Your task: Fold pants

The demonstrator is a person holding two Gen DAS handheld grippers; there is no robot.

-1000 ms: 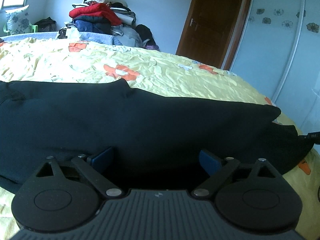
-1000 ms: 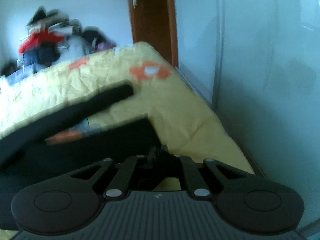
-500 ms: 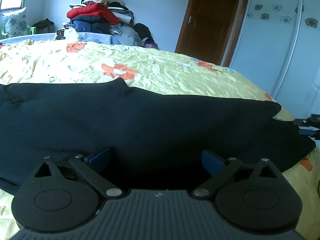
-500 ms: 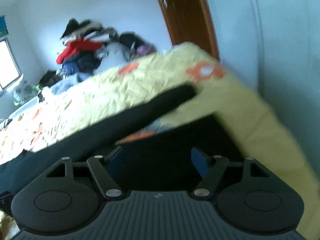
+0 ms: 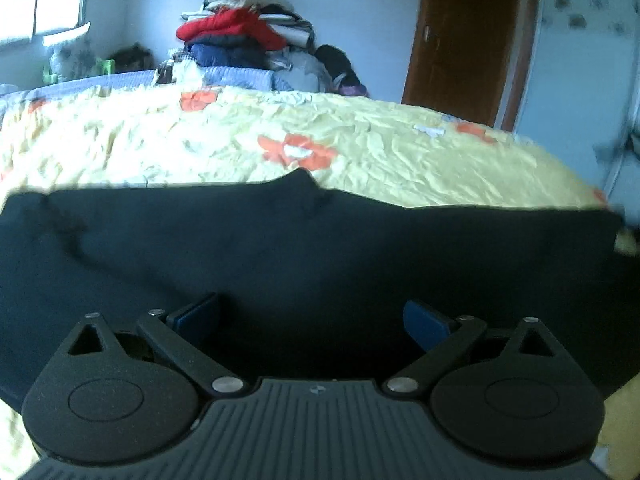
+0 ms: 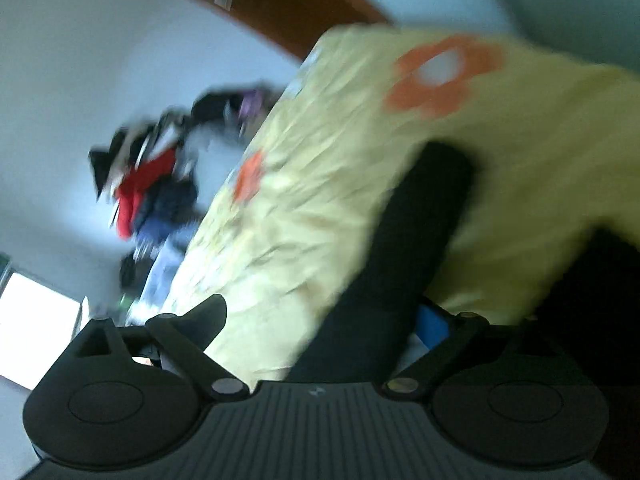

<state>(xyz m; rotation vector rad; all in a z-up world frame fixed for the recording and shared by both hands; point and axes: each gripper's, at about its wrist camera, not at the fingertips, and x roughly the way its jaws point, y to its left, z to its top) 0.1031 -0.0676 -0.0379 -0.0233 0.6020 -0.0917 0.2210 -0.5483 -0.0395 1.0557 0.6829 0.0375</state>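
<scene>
Pants (image 5: 320, 256) lay spread flat across yellow floral bedspread (image 5: 360, 156) | left gripper (image 5: 312, 316) over the dark cloth, jaws opening, gripping nothing | right gripper (image 6: 320, 320) tilted, jaws opening, pads clear of the pant leg between them

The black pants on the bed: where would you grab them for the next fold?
Probably the right end of the pants. They lie flat across the yellow bedspread, and that edge sits exposed near the bed's side, so pinch it coming in low from the right.
</scene>
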